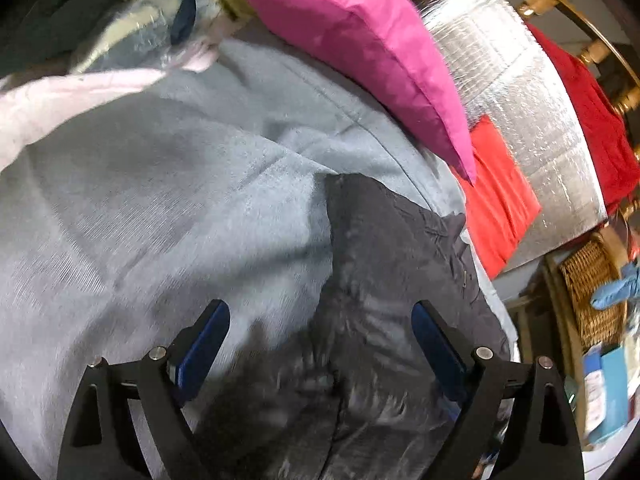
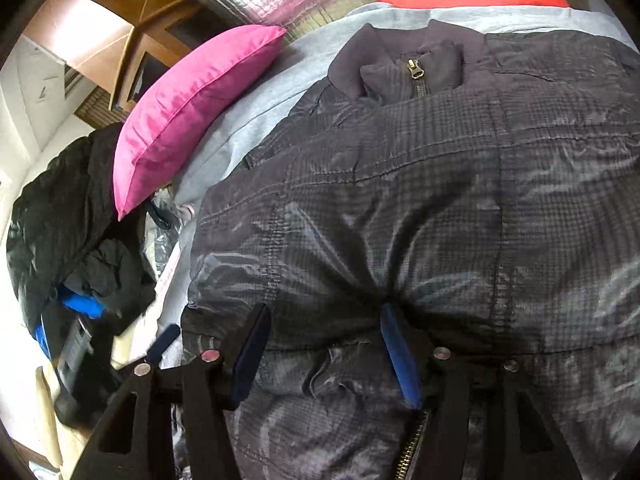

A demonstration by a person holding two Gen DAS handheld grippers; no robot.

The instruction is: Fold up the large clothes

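- A grey blanket (image 1: 168, 208) covers the surface; a dark jacket (image 2: 420, 184) lies spread on it, collar and brass zip pull (image 2: 412, 69) at the far end.
- A pink cushion (image 1: 360, 40) rests on the blanket's far edge, beside a silver foil sheet (image 1: 516, 120) and red cloth (image 1: 500, 204).
- A wicker basket (image 1: 592, 292) and wooden furniture stand past the edge; a heap of black clothes (image 2: 68, 216) lies on the other side of the cushion.
- Left claw (image 1: 320, 320) stands wide open over the jacket's edge, pads clear of the fabric, gripping nothing.
- Right claw (image 2: 324, 336) is half open, a bunched fold of jacket between its pads (image 2: 396, 356), creases drawn toward them.
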